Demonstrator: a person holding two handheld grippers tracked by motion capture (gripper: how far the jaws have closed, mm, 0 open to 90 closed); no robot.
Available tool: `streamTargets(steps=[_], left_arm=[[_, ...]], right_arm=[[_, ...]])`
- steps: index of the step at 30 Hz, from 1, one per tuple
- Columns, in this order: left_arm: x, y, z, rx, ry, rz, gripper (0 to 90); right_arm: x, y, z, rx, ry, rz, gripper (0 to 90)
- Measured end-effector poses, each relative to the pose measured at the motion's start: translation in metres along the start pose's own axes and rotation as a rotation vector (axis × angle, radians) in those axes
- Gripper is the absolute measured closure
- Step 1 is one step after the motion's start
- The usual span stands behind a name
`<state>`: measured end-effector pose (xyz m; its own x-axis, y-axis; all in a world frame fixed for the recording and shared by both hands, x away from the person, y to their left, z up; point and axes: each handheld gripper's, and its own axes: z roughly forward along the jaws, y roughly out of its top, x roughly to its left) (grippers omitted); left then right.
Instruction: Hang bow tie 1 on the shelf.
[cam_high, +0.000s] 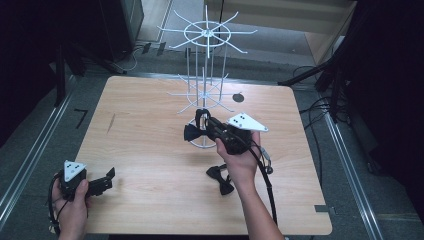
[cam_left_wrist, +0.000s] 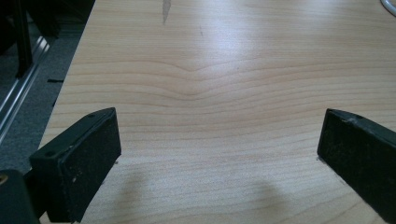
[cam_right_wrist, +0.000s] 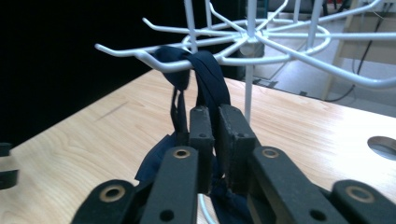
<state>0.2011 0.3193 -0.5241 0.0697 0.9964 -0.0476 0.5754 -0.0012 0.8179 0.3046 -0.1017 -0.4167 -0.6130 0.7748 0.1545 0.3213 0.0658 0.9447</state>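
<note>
At frame centre, the right gripper (cam_high: 206, 125) clamps the strap of a dark navy fabric bow tie (cam_right_wrist: 208, 84) looped over a white wire rack hook (cam_right_wrist: 140, 55), while the left gripper (cam_high: 102, 182), lower left, rests wide-jawed over the light wooden table (cam_high: 150, 135).

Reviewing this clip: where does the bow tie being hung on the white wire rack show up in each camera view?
High view: the bow tie sits centre frame, at the rack's lower tier, held by the right gripper.
Left gripper view: bare table between open jaws; no bow tie here.
Right gripper view: its strap loops over a rack hook, pinched between the jaws.
Shared landmark: the white wire rack.
</note>
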Motion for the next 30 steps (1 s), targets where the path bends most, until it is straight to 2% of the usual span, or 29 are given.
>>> streamTargets(steps=[7,13,17,24,30], left_arm=[[0.001,0.000,0.000,0.004,-0.008,-0.005,0.0],[0.001,0.000,0.000,0.000,-0.008,-0.005,0.0],[0.001,0.000,0.000,-0.001,-0.006,-0.001,0.0],[0.001,0.000,0.000,0.000,-0.005,-0.002,0.0],[0.002,0.000,0.000,0.001,-0.008,-0.008,0.0]], right_arm=[[-0.003,-0.002,0.008,0.001,-0.059,0.008,90.0],[-0.005,-0.006,0.004,-0.015,-0.035,0.017,75.4],[-0.006,-0.010,-0.006,-0.023,-0.035,0.017,66.7],[-0.016,-0.024,-0.024,-0.017,-0.053,0.028,52.4],[-0.024,-0.042,-0.036,0.020,-0.063,0.011,48.6]])
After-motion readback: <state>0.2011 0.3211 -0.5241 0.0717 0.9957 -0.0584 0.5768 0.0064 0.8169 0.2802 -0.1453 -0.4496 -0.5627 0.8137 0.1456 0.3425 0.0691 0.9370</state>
